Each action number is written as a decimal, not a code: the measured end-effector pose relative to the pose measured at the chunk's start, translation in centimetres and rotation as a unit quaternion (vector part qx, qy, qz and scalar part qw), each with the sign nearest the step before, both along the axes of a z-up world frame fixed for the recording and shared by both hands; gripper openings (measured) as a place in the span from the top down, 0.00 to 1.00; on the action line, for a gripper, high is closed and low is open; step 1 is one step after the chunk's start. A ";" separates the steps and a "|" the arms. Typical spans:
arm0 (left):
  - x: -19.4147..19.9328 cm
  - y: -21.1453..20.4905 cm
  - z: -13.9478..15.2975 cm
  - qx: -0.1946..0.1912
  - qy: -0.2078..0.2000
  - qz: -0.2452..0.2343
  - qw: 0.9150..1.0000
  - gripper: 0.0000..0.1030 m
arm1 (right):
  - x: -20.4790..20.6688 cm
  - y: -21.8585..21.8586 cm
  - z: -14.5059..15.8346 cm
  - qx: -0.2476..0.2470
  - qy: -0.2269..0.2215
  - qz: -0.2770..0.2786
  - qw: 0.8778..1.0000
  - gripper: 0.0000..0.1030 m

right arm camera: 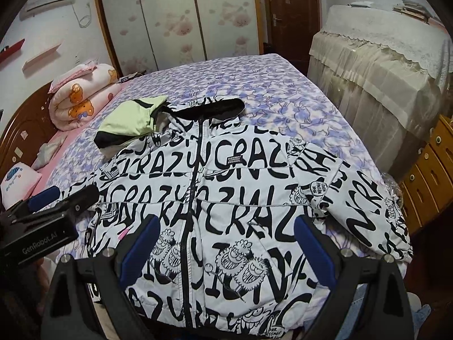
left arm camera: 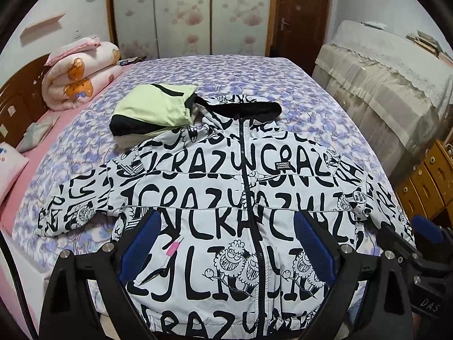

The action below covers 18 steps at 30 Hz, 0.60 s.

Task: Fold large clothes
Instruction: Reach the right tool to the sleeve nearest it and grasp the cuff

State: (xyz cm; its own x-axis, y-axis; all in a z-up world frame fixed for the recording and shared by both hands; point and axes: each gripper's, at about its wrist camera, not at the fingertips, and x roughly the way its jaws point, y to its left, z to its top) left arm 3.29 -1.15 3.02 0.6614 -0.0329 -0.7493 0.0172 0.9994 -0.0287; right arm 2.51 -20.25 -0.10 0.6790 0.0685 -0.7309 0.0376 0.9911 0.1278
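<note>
Nearest my lenses: the left claw (left arm camera: 223, 243) and the right claw (right arm camera: 223, 243), both with blue-padded fingers spread wide and nothing between them; each hovers over the lower front of the garment, side by side.

Task item: a large white padded hooded jacket printed with black cartoon lettering (left arm camera: 226, 198); it lies front-up and zipped on the bed with the purple floral sheet (left arm camera: 254, 79), hem toward me, black-lined hood (left arm camera: 249, 109) away; both sleeves spread outward, the one on my right (right arm camera: 368, 198) drooping over the bed's edge. Its left shoulder touches or slightly tucks under a folded pale-green and black garment (left arm camera: 153, 110); I cannot tell which.

No fold made yet, as I judge it.

Handling estimate: soft, puffy, light for its bulk; the shell looks smooth and probably slippery, so a shallow pinch may slide off; the padding will spring back and resist a sharp crease; the black zip (left arm camera: 246, 170) gives a stiffer centre line.

Grip plan: take a sleeve at the cuff or the shoulder seam, biting through both layers; pinch deep; bring each sleeve across the chest first; watch the green garment does not get dragged.
</note>
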 end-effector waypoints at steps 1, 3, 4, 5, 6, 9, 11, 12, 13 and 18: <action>0.2 -0.2 0.0 0.002 0.003 -0.003 1.000 0.09 | 0.1 -0.2 0.0 0.000 -0.002 -0.002 1.000 0.07; 0.7 -0.8 0.0 0.007 0.009 -0.012 1.000 0.09 | 0.3 -0.7 0.1 0.001 -0.005 -0.008 1.000 0.07; 0.9 -1.0 0.0 0.008 0.011 -0.015 1.000 0.09 | 0.3 -0.9 0.2 0.002 -0.007 -0.011 1.000 0.07; 1.2 -1.4 0.0 0.009 0.012 -0.019 1.000 0.09 | 0.4 -1.3 0.2 0.003 -0.008 -0.014 1.000 0.07; 1.4 -1.6 0.0 0.009 0.011 -0.021 1.000 0.09 | 0.5 -1.5 0.2 0.003 -0.008 -0.018 1.000 0.07; 1.9 -2.7 0.1 0.011 0.003 -0.031 0.999 0.09 | 0.7 -2.5 0.1 0.000 -0.011 -0.031 0.999 0.07; 2.2 -3.4 0.3 0.014 -0.007 -0.038 0.999 0.09 | 0.7 -3.3 0.1 -0.002 -0.012 -0.041 0.999 0.07; 2.4 -3.7 0.3 0.017 -0.010 -0.039 0.999 0.09 | 0.7 -3.8 0.0 -0.002 -0.013 -0.048 0.999 0.07; 2.7 -4.2 0.3 0.022 -0.012 -0.042 0.999 0.09 | 0.7 -4.3 -0.1 -0.001 -0.013 -0.055 0.998 0.07; 3.9 -5.8 0.2 0.028 -0.020 -0.052 0.998 0.09 | 1.0 -7.0 -0.8 0.004 -0.009 -0.090 0.996 0.07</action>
State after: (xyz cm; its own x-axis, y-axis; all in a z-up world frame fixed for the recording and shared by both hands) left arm 7.23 -6.98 3.23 0.6855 -0.0630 -0.7254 0.1219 0.9921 0.0290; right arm 3.56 -27.27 -0.89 0.6934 -0.0499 -0.7188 0.2130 0.9672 0.1384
